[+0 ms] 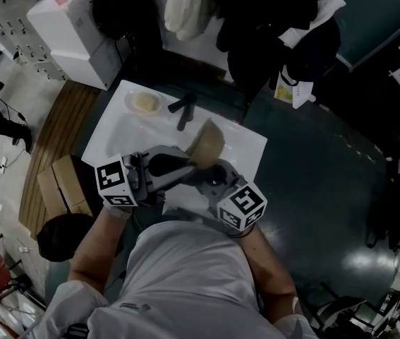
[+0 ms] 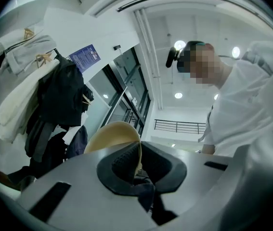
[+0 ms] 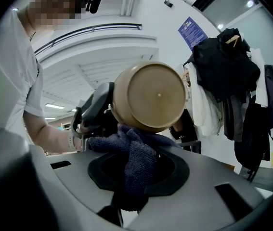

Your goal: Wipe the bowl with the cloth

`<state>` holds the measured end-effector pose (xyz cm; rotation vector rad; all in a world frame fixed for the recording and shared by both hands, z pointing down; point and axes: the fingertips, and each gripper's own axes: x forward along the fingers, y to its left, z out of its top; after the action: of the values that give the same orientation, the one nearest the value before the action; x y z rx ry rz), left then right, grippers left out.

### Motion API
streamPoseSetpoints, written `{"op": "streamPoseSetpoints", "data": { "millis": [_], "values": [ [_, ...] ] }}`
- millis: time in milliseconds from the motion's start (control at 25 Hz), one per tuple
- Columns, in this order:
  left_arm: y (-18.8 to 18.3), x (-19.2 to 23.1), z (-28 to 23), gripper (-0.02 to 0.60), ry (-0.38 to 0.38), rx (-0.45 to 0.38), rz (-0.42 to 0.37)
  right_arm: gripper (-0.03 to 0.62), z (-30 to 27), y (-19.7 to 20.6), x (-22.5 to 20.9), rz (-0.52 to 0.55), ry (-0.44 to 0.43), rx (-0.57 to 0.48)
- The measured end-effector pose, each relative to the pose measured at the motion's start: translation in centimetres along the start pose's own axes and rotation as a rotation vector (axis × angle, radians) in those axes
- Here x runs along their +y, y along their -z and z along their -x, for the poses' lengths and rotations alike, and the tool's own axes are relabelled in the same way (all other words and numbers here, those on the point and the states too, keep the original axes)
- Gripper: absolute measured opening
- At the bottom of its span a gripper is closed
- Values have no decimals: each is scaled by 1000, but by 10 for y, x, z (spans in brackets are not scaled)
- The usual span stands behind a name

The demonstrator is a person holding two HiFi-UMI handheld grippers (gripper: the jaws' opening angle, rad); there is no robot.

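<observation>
Right gripper [image 3: 138, 172]: jaws closed on a bunched dark blue cloth [image 3: 135, 160]. The cloth fills the gap between the pads and spills over them. Nothing else is in its hold.

Cloth: upper folds pressed against the lower outside wall of the bowl [image 3: 149, 97], just under the base ring.

Left gripper [image 2: 138, 170]: jaws almost together, pinching the bowl's rim, with one ribbed pad [image 2: 124, 162] on one face of the wall and its partner on the other.

Bowl: tan and plain, held in the air between the two grippers, over the near part of a white basin [image 1: 118, 129]. It is tipped on its side, with the flat base turned towards the right gripper and the mouth turned away from it. In the dim head view the mouth seems to face the far side of the basin. Being round, it has no true long axis. Its centre line, base to mouth, lies roughly level and runs away from the person.

Surroundings: small dish [image 1: 144, 103] holding a pale lump, at the basin's far corner.

Step in hand, as judged: rubbing the outside wall near the base.

Next move, as judged: work the cloth round the wall while the left gripper turns the bowl by its rim. Then bring the mouth round so the cloth can reach inside. The rim pinch is narrow, so cloth pressure wants to be light.
</observation>
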<state>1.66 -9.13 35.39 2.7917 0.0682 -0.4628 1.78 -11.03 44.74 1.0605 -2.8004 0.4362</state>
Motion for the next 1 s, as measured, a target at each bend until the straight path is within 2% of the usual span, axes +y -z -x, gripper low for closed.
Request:
{"op": "streamPoseSetpoints", "data": {
  "millis": [240,520,840,1000],
  "values": [
    [1,-14,8,21,121,4,48,97,2,6,-19,-33,21,-29],
    [4,-28,22,21,208,15,94,97,8,2,-40,-52,55,-41],
    [24,-22,34,21,182,103,107,95,26,-20,-61,-14,102,-93],
    [38,-19,37,21,167,166,108,95,33,-39,-57,29,83,-124]
  ]
}}
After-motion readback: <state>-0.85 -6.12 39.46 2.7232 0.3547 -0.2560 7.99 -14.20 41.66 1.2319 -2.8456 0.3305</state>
